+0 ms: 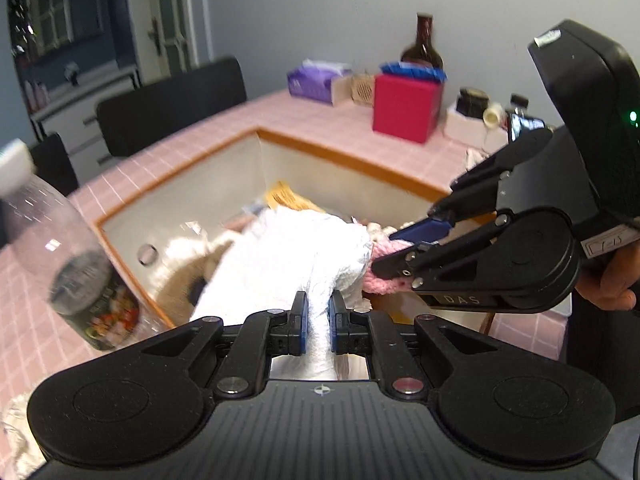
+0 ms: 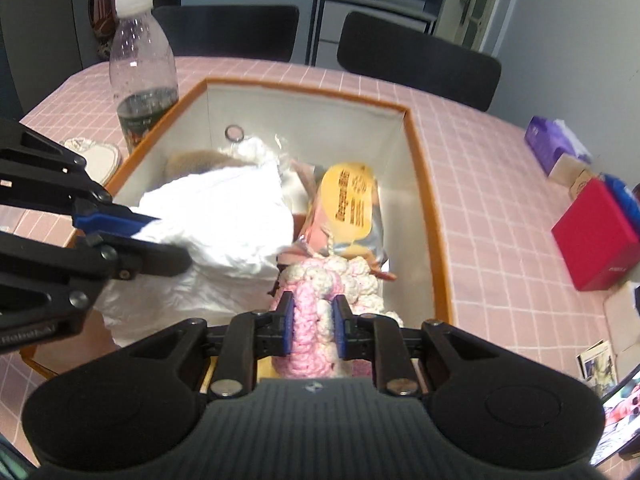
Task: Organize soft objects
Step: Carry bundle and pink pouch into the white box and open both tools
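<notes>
I have my left claw (image 1: 318, 322) pinching the white cloth (image 2: 224, 216) and my right claw (image 2: 312, 330) pinching the pink knitted piece (image 2: 316, 312), both held over the near end of the box (image 2: 424, 184); each piece trails forward and down from its claw into the box, so letting go should drop them inside
</notes>
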`<state>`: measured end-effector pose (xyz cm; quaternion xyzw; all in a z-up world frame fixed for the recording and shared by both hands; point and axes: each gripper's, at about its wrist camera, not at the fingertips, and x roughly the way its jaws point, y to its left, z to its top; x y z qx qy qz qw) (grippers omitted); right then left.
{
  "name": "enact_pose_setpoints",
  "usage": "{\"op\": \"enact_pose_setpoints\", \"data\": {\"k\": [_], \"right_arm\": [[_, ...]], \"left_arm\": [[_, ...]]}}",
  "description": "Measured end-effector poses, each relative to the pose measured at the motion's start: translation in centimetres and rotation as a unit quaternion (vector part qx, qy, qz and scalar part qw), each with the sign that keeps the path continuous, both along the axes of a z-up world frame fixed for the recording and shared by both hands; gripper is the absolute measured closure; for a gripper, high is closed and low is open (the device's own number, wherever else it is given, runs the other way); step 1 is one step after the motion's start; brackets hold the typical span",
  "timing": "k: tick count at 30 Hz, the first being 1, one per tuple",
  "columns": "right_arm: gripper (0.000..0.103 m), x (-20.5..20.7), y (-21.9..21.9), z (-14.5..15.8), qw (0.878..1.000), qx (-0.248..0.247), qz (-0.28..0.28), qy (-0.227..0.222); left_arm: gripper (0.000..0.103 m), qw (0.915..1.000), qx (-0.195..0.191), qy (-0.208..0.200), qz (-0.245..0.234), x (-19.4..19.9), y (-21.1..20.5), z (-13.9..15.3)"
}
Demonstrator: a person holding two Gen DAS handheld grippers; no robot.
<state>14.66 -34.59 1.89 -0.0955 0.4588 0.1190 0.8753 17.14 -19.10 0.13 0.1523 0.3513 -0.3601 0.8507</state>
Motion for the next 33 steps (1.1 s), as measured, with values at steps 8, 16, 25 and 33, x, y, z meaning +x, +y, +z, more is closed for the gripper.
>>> {"op": "enact_pose_setpoints", "data": {"k": [8,16,25,33], "right_arm": [[0.078,1.1,-0.2,-2.0,0.999,0.008,0.005,0.046],[0.070,0.9,-1.0,-2.0,0.998,0.029,-0.012,0.052],[0.048,-1.2,-0.9,0.8,1.000,0.020,-0.016,-0.013],[0.042,-2.5,0.7,2.0,0.999,0.031,0.011,-0.043]], "left_arm": [[0.092,0.9987,0.022,0.044,-0.008,1.3,-0.7,-1.5],[0.070,0.9974,0.043,0.047,-0.033,0.8,-1.8,-1.5],[0.053,0.9981,0.019,0.034,-0.048,-1.0,-0.8,-0.5],[0.053,0.9996,-0.006,-0.006,-0.025,-3.2,1.5,1.7]]}}
